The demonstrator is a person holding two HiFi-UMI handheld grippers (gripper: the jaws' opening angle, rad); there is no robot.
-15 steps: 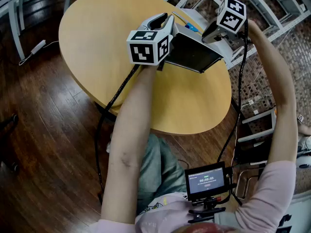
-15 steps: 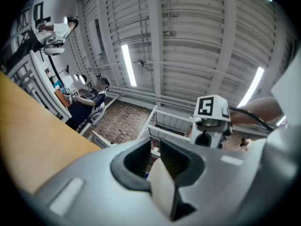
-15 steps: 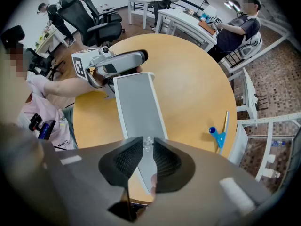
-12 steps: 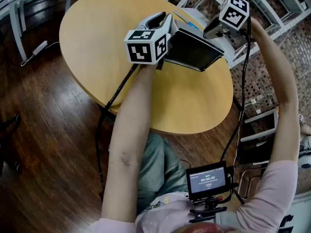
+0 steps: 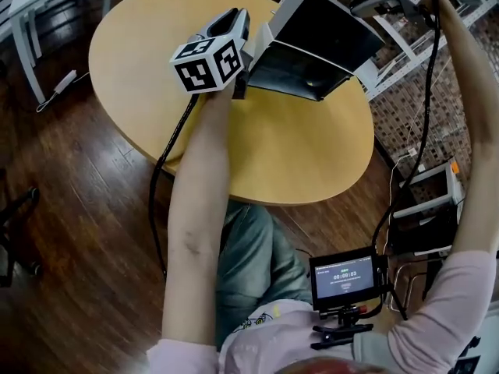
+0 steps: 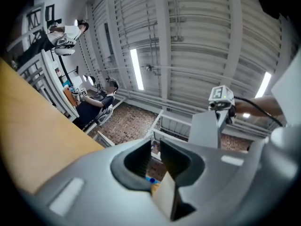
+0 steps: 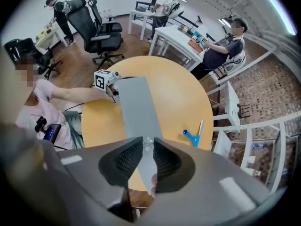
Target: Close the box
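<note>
A grey box (image 5: 292,72) with a dark inside stands on the round wooden table (image 5: 296,154), its lid (image 5: 327,26) swung up. My left gripper (image 5: 243,49) is at the box's left side; in the left gripper view a pale edge of the box (image 6: 165,197) sits between its nearly closed jaws (image 6: 155,161). My right gripper (image 5: 366,2) is high at the far right. In the right gripper view the grey lid (image 7: 136,107) runs down between its pads (image 7: 146,157), which press on it.
A blue tool with a white handle (image 7: 193,134) lies on the table beyond the box. White shelf frames (image 5: 425,201) stand close to the table's right edge. A small monitor (image 5: 343,275) hangs at my chest. Office chairs, desks and people are farther off.
My right gripper has risen up and to the right with the lid, and more of the dark inside shows. The left gripper has shifted slightly left at the box's side.
</note>
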